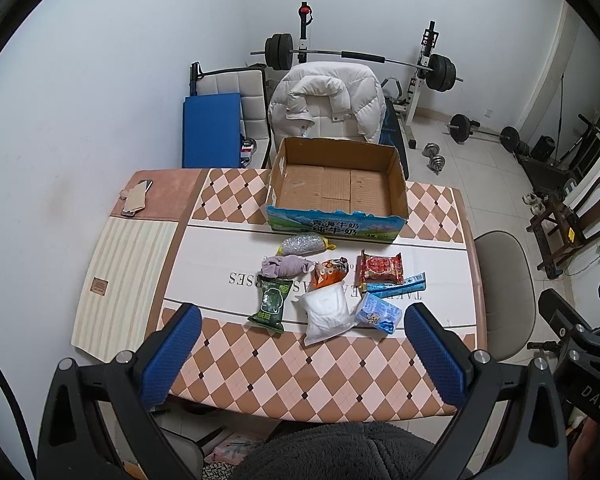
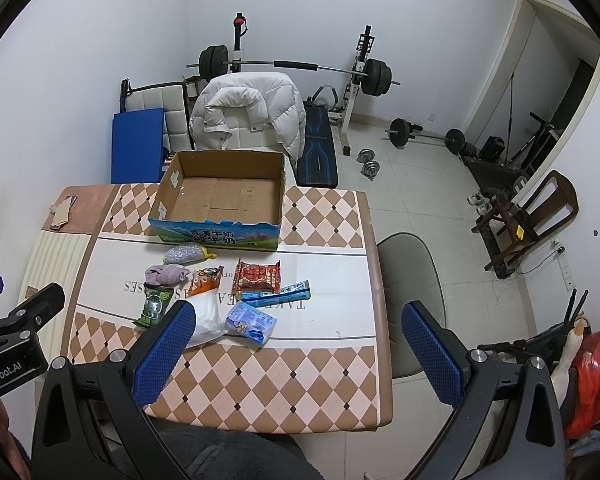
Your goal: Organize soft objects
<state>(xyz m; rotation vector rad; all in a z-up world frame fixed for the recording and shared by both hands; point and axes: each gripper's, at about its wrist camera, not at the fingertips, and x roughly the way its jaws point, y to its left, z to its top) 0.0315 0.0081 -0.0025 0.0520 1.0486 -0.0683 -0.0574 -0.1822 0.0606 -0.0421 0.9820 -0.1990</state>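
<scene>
Here, my left hand-held gripper (image 1: pixel 300 336) hangs spread wide above the near edge of the bench (image 1: pixel 340 384), pinching nothing; my right hand-held gripper (image 2: pixel 296 332) is likewise spread and empty, held off to the right over the bench's corner; both are well short of any contact.

Just beyond the left fingers lie the soft things, clustered mid-bench: a white pouch (image 1: pixel 327 314) nearest, a green packet (image 1: pixel 271 301) to its left, a light-blue packet (image 1: pixel 378 312) to its right; behind these a lilac cloth bundle (image 1: pixel 286 266), an orange snack bag (image 1: pixel 331 271), a red packet (image 1: pixel 381 267) and a blue tube (image 1: pixel 396 283); farthest, a silvery glitter pouch (image 1: pixel 305 244) close to the box.

The cardboard box (image 1: pixel 336 184) stands open and bare at the far side of the bench, so by my judgement nothing has been sorted yet.

The risks, as I read them: the items lie touching or overlapping, so a wide grab at the white pouch could drag its neighbours along; puffy, slick wrappers may squirt out of the pads if pinched near an edge, or crush if squeezed hard; the box's near wall could catch a dangling packet on the way over.
</scene>
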